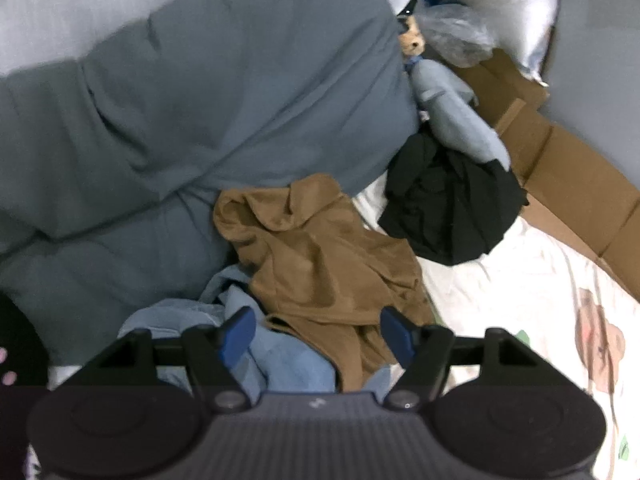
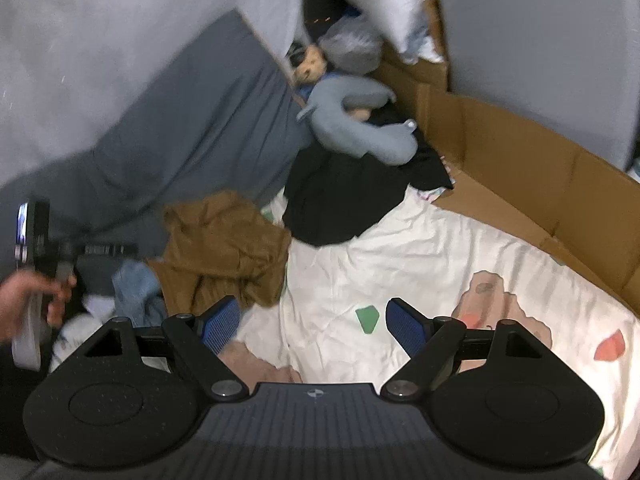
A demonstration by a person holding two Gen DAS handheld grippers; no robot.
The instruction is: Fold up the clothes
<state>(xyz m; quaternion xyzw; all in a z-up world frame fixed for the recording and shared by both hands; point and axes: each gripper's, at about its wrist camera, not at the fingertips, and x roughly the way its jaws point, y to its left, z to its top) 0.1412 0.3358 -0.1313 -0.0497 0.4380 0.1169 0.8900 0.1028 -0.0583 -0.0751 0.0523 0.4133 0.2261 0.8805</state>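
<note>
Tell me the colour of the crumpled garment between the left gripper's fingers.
Brown; clearest in the left wrist view.

No readable text from my end in either wrist view. Only a small white logo mark on each claw body, too small to make out. No labels, brands or numbers on anything else.

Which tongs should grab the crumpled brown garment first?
Left. The left tongs hang open directly over the crumpled brown fleece garment; the right tongs sit open over the white printed bedsheet, beside it.
</note>
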